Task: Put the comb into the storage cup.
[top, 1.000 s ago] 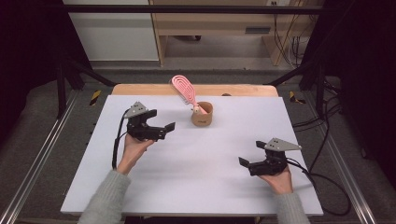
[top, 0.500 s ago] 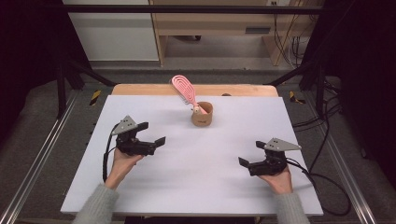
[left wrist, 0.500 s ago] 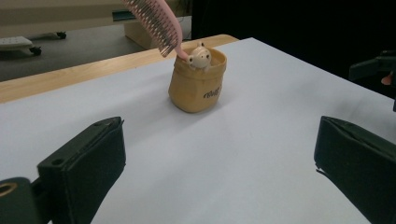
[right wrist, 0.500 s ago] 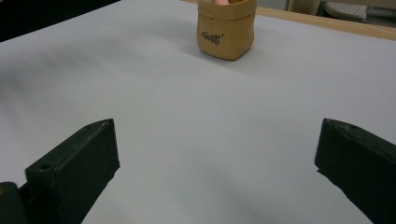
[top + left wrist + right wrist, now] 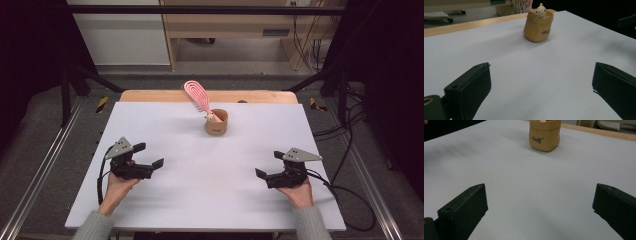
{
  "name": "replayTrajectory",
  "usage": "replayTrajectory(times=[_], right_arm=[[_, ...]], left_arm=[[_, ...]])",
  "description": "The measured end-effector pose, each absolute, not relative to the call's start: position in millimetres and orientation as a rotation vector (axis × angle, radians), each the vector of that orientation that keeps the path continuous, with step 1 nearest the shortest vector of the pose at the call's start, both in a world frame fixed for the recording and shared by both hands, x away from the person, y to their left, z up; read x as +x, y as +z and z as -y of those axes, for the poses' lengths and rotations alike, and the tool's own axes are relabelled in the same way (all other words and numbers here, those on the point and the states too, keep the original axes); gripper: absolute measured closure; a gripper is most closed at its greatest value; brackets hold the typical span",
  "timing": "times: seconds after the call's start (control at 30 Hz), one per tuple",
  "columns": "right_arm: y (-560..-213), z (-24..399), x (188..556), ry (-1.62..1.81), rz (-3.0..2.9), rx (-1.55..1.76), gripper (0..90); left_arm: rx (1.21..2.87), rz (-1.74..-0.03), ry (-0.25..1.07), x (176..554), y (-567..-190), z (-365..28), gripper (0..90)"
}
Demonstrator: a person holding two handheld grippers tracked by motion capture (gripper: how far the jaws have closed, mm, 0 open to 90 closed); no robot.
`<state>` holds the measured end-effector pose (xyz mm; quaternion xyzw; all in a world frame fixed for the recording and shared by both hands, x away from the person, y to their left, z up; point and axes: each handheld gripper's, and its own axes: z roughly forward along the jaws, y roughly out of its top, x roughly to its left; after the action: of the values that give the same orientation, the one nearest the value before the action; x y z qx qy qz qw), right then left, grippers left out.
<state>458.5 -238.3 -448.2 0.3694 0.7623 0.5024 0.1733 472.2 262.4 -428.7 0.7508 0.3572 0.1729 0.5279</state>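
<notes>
Pulled back from the brown pouch [image 5: 216, 122], left claw [image 5: 151, 156] gapes empty; right claw [image 5: 268, 165] unmoved, also apart

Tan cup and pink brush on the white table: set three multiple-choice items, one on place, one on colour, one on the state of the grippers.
1. Where does the tan cup stand on the table?
A. near the far edge, about midway across
B. at the near left corner
C. between the left gripper's jaws

2. What colour is the brush that sticks out of the cup?
A. blue
B. pink
C. green

3. How are the left gripper and the right gripper?
A. both shut on the cup
B. one open, one shut
C. both open, holding nothing

Answers: 1 A, the high view shows it by the far edge; 2 B, its head is pink; 3 C, each gripper view shows jaws wide apart over bare table.
</notes>
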Motion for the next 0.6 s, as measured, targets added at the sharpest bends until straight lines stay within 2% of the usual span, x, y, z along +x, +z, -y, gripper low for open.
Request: replayTrajectory(times=[0.6], right_arm=[[-448, 238, 459, 1.434, -2.16, 1.052, 0.1]], left_arm=[[1.795, -0.904, 0.434, 455, -451, -289, 2.3]])
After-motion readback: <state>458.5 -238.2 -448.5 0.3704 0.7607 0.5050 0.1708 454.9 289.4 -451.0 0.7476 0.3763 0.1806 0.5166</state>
